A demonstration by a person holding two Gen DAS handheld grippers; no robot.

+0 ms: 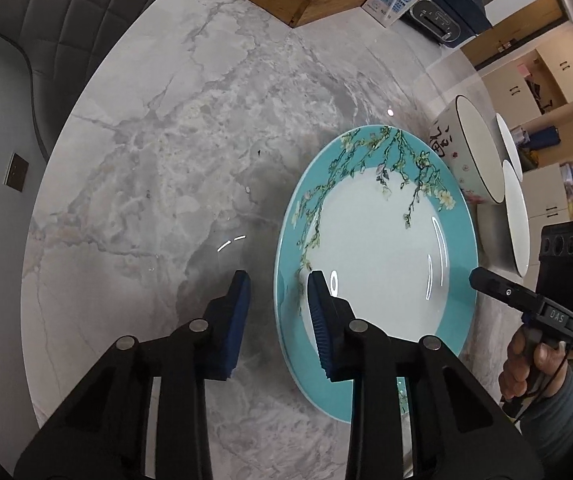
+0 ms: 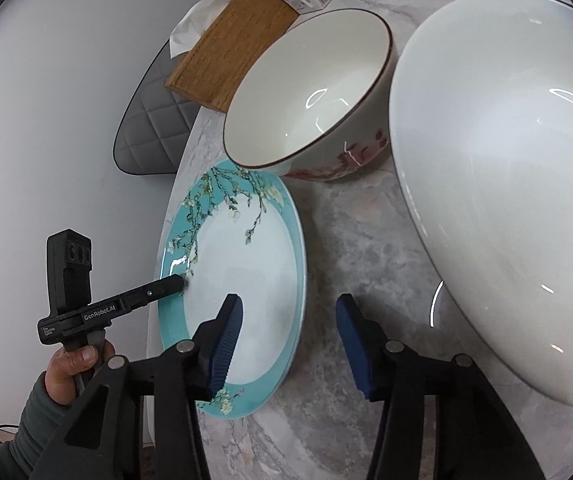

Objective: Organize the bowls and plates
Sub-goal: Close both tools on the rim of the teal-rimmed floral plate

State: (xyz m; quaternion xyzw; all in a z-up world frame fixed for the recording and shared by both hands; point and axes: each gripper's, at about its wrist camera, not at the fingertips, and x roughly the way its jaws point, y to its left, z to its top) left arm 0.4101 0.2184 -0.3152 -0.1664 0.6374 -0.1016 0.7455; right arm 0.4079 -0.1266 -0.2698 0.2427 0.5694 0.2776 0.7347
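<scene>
You have both tools spread wide at opposite rims of the round turquoise-rimmed porcelain plate with the blossom-branch print (image 1: 378, 264), which lies flat on the grey marble counter (image 1: 158, 168) near its edge. Your left tool (image 1: 276, 284) straddles the plate's near rim, one blue pad over the white centre and the other over bare marble, holding nothing. Your right tool (image 2: 286, 312) is just as open and empty, one pad over the plate and the other over the counter beside its rim. Just behind the plate stands the cream ceramic bowl with a dark rim and red markings (image 2: 310, 96), and beside that the large plain white bowl (image 2: 498, 184); a wooden box (image 2: 230, 44) sits further back. This looks like the plate-pickup step, not yet a grasp. Next you would need to lower one pad under the rim, close firmly on the edge, and lift level, keeping clear of the cream bowl close behind
</scene>
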